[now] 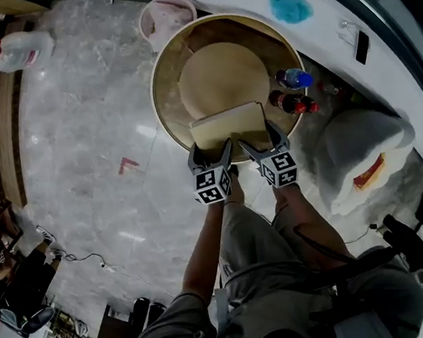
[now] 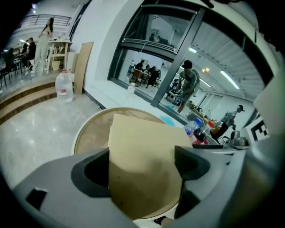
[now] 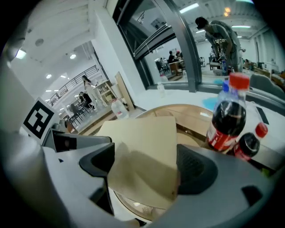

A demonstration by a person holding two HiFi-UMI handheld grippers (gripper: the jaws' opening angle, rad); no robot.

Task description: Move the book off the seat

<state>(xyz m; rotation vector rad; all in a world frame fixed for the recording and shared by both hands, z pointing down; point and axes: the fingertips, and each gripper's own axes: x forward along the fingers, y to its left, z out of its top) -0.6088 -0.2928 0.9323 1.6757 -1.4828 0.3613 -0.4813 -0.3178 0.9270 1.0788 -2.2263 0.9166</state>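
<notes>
Seen from the head view, the tan book [image 1: 229, 126] sits at the centre of the frame, over the near rim of the round wooden seat [image 1: 164, 94]. Its far edge overlaps the pale cushion [image 1: 222, 71] that fills the seat's bowl. Whether the book touches the seat cannot be told. Both tongs grasp it at its near edge, side by side. The left gripper [image 1: 211, 151] takes the lower-left part and the right gripper [image 1: 261, 139] the lower-right part. Their marker cubes [image 1: 212, 185] show just below, above the person's knees. In the left gripper view the jaws stand wide with the book's flat cover filling the whole gap, and each side of it lies against a pad. The right gripper view shows the same, with the book tilted and one corner low against the jaw at the right of the frame. Just right of the seat stand a blue-capped bottle [image 1: 294, 78] and a dark cola bottle [image 1: 291, 103] with a red cap, close together. Further right a white bag [image 1: 363, 153] lies on the grey marble floor [image 1: 87, 157]. A large water jug [image 1: 21, 50] stands in the upper left, well apart from the seat, and a pink tub [image 1: 167, 15] sits at the top, just beyond the seat's far rim.
</notes>
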